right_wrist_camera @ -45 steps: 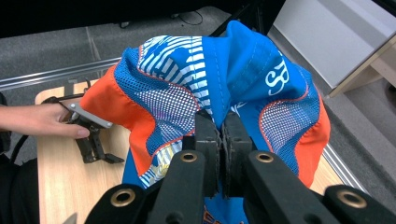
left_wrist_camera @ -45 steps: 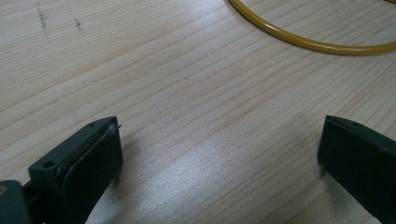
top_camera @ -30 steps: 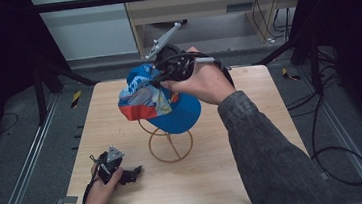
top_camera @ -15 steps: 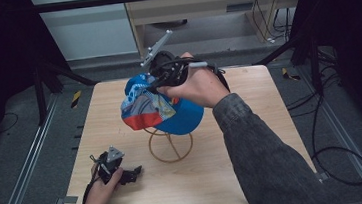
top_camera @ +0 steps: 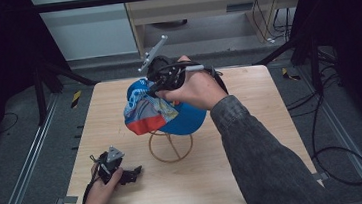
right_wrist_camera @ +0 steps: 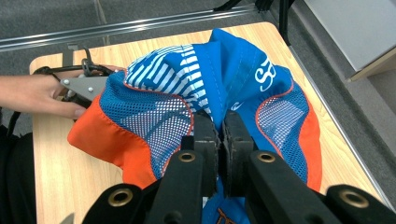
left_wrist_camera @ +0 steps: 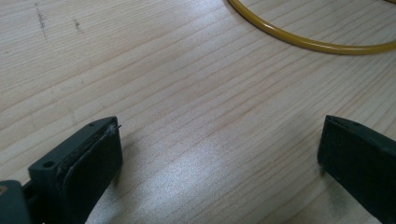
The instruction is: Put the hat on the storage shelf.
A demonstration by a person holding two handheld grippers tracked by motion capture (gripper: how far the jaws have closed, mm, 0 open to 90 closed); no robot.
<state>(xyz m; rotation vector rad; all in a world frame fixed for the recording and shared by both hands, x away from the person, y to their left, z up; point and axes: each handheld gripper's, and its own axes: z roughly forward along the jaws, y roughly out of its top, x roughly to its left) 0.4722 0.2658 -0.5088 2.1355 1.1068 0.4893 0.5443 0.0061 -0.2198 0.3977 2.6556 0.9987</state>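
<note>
Blue and orange cloth, with white stripes and net patches, makes up the soft cap (top_camera: 162, 111) that we are working with. It sits over the top of a thin yellow wire stand (top_camera: 169, 146) in the middle of the pale wooden bench (top_camera: 255, 160). Our right tongs (right_wrist_camera: 219, 135) are squeezed tight on a fold of the cap, and in the right gripper view the two black jaws are pressed almost together with the blue cloth pinched between them. Our left tongs (left_wrist_camera: 219, 154) rest low on the bench near its front left corner, well apart from the cap. Their jaws stand wide open with nothing between them, and the yellow ring of the stand's foot (left_wrist_camera: 308, 39) lies a bit ahead of them. We think a few things could go wrong from here. The pinch holds just a small fold, so a quick pull could let the cloth slip out. The stand looks thin and light, so if the cap catches on it, a tug could tip the stand over. The other hand is too far away to steady it.
</note>
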